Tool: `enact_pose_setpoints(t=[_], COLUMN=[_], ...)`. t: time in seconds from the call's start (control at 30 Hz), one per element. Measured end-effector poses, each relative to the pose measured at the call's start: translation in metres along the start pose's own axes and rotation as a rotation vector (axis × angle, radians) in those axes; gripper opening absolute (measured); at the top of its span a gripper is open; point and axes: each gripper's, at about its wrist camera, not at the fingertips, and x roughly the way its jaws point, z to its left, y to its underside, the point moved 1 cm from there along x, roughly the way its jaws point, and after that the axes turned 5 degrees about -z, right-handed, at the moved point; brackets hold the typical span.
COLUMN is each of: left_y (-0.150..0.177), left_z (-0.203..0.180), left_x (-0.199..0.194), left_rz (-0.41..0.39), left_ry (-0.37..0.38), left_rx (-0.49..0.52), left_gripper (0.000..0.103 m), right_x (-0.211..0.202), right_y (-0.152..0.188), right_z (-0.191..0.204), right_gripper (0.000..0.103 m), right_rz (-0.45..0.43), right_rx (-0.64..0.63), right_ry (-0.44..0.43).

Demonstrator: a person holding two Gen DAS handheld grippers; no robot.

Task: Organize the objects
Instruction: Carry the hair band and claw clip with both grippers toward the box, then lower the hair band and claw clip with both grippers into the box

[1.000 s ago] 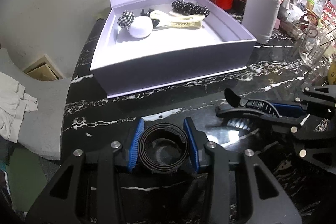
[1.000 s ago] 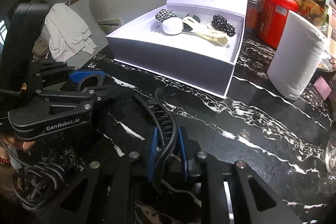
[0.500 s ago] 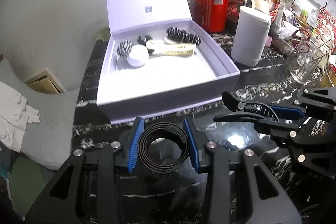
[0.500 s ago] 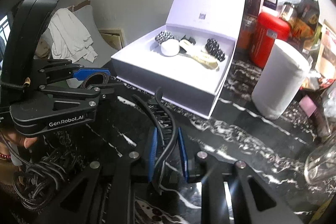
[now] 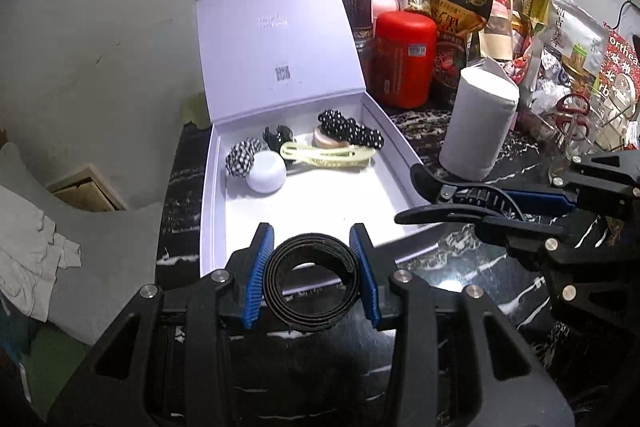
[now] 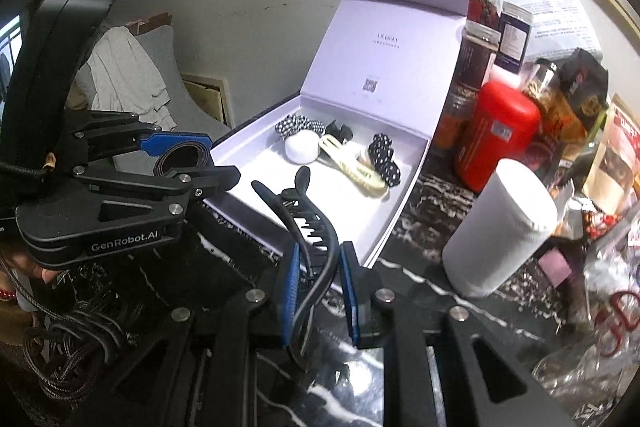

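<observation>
- The left gripper (image 5: pixel 312 279) is clamped on a coiled black band (image 5: pixel 311 289), its ring opening facing the camera, held above the black marble-patterned counter (image 5: pixel 460 259).
- The right gripper (image 6: pixel 320 291) pinches a long black plastic claw hair clip (image 6: pixel 308 223) — long axis running away from the camera, tip toward the open white lidded box (image 6: pixel 392 223).
- The box holds hair accessories.

A coiled black band (image 5: pixel 311 281) and black claw clip (image 6: pixel 310 227) hang before the open white box (image 5: pixel 308 203).
</observation>
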Motion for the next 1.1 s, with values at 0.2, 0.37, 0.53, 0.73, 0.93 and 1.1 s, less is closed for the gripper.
enact_pose_setpoints(t=[0.2,0.37,0.53,0.73,0.93,1.1], left_y=[-0.019,-0.032,-0.043,-0.05,-0.058,-0.074], left_z=[0.008,0.012,0.02,0.031,0.038,0.044], left_x=[0.005,0.01,0.022,0.043,0.062,0.072], left_rz=[-0.028,-0.059,-0.064,-0.057,-0.048,-0.067], left_ry=[-0.008,-0.009,-0.007,-0.025,-0.037,-0.025], left_rx=[-0.006,0.013,0.002,-0.013,-0.006,0.0], left_gripper=[0.037,0.037,0.037,0.037,0.037,0.037], right_x=[0.005,0.012,0.024,0.038,0.055,0.072], right_y=[-0.019,-0.034,-0.046,-0.061,-0.075,-0.083], right_z=[-0.004,-0.011,-0.018,-0.026,-0.035,-0.044], right_gripper=[0.019,0.019,0.019,0.019,0.019,0.019], right_rz=[-0.019,-0.037,-0.04,-0.055,-0.062,-0.057], right_rx=[-0.03,-0.046,-0.034,-0.033,-0.035,-0.029], right_ry=[-0.008,-0.003,-0.001,0.001,0.005,-0.002])
